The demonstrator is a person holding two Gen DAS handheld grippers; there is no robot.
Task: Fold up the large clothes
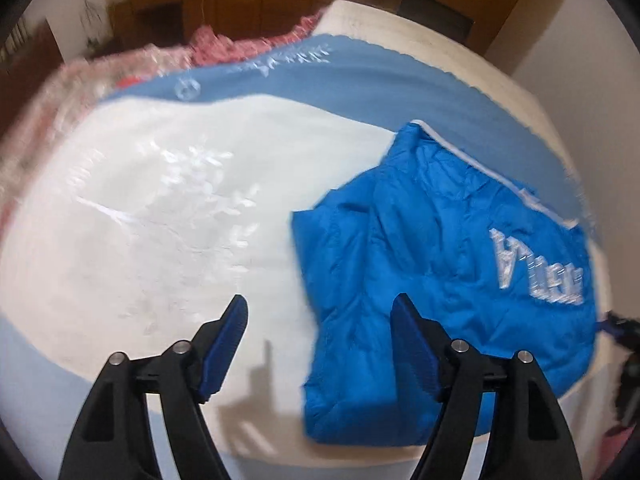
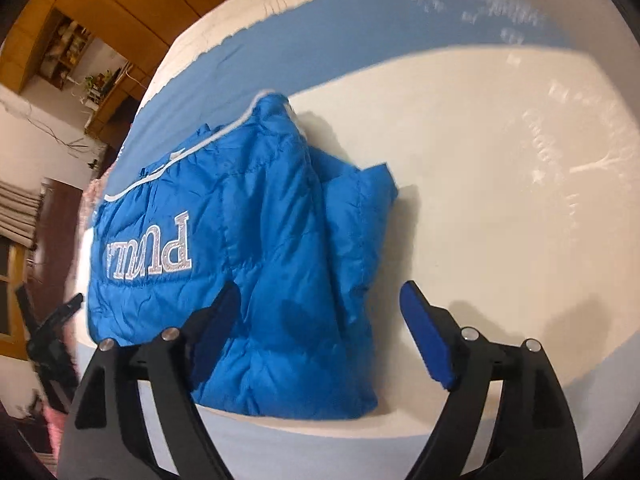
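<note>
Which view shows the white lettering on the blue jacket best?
The right wrist view: the lettering sits whole on the blue jacket, upside down but readable as PUMA. The left wrist view catches the lettering near the frame edge, blurred and distorted.

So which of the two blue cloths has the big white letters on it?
The bright blue puffy jacket, folded in a bundle. The paler blue band of the bed cover beneath shows only faint white marks.

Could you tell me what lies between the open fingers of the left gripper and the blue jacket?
Only bare white bedspread: in the left wrist view, the left gripper hangs open beside the blue jacket, whose near edge partly lies between its fingers.
</note>
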